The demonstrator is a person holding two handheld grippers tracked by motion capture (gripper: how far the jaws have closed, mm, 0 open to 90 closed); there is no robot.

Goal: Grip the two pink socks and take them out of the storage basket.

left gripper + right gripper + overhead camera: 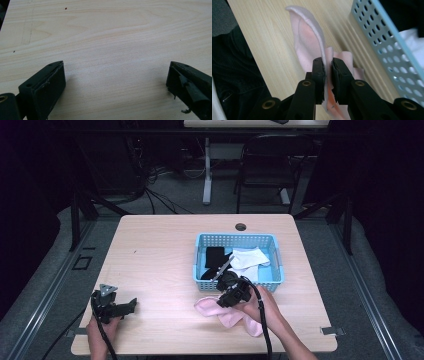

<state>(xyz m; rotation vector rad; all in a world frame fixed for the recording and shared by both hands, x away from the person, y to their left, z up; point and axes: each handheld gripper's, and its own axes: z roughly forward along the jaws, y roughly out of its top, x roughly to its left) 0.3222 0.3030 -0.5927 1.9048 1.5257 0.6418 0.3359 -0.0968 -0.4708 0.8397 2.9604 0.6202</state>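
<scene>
My right gripper [223, 301] [328, 62] is shut on a pink cloth [231, 318] [307, 37]. It holds the cloth low over the table, just in front of the light blue basket [235, 238] [384, 42]. In the right gripper view a fold of the cloth stands up between the jaws. The rest lies crumpled on the wood. A black sock [215, 256] and a white sock [247, 257] lie in the basket. At the table's front left my left gripper [131, 304] [116, 72] rests open, with bare wood between its jaws.
The wooden table [160, 255] has a cable hole [240, 226] near its far edge. A dark chair [272, 160] and a desk leg [207, 170] stand behind the table. The person's dark clothing [234, 75] shows beside the table edge.
</scene>
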